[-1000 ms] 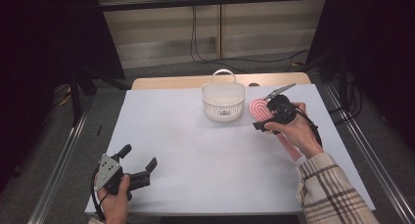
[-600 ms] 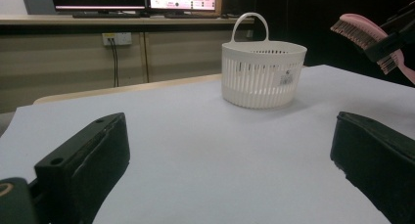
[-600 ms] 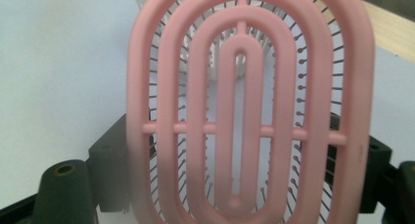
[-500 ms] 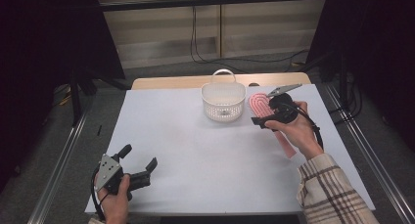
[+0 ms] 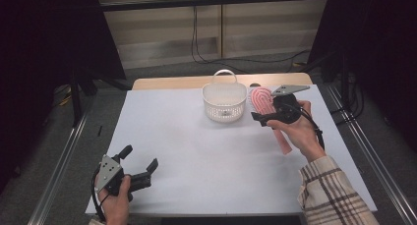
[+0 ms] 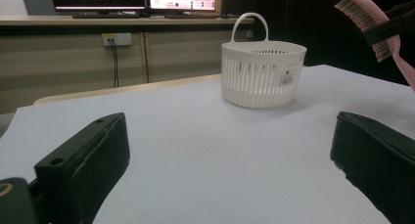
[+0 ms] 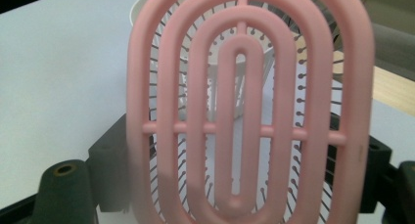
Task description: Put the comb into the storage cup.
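Jaws of right gripper (image 5: 268,119) clamped on pink slotted plastic hairbrush (image 5: 264,103), now shifted closer to white slatted plastic basket (image 5: 224,101) just left of them. Drop-in looks next. Left gripper (image 5: 142,170) jaws spread, empty, on white tabletop (image 5: 206,156).

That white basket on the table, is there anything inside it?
From above, the white basket shows a bare perforated bottom and nothing lying in it. The near wall hides a strip of the floor. The pink hairbrush is outside it, in the right gripper.
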Tool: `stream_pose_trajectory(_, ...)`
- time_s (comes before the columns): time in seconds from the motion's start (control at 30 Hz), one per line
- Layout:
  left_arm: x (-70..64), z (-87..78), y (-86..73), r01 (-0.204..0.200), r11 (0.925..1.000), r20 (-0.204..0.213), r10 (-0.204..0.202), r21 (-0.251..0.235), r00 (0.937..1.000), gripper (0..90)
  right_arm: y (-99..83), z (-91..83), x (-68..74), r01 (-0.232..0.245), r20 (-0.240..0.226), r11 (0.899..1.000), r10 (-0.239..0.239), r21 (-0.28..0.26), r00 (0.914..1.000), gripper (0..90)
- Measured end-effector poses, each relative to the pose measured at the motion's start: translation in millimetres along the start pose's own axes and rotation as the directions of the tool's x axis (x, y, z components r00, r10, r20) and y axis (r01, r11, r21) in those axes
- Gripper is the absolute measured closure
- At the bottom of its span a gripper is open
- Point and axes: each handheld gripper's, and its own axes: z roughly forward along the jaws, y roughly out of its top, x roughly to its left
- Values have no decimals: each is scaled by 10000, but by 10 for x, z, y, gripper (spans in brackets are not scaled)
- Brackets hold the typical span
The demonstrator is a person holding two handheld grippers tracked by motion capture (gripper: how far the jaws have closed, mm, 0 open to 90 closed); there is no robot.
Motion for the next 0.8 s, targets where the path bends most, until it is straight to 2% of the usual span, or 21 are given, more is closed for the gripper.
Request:
stream_pose_trajectory(0.27, 0, -5, 2, -24, 10000, -72, 24, -51, 10000, 13, 25, -29, 7, -44, -132, 9991, 39, -419, 9999, 201)
stream_pose_trajectory(0.37, -2, -12, 6, -10, 10000, -38, 9, -41, 10000, 13, 46, -72, 4, -304, -324, 9960, 278, -842, 9991, 201)
stream_pose_trajectory(0.43, -3, -7, 2, -31, 10000, -16, 31, -39, 10000, 13, 71, -103, 7, -310, -283, 9943, 283, -1025, 9992, 201)
stream_pose_trajectory(0.47, -4, -8, 4, -36, 10000, 18, 36, -29, 10000, 14, 93, -126, 13, -299, -274, 9923, 268, -1204, 9993, 201)
stream_pose_trajectory(0.8, -4, -7, 3, -29, 10000, 3, 29, -40, 10000, 14, 185, -158, 62, -113, -485, 9861, 33, -1659, 9988, 201)
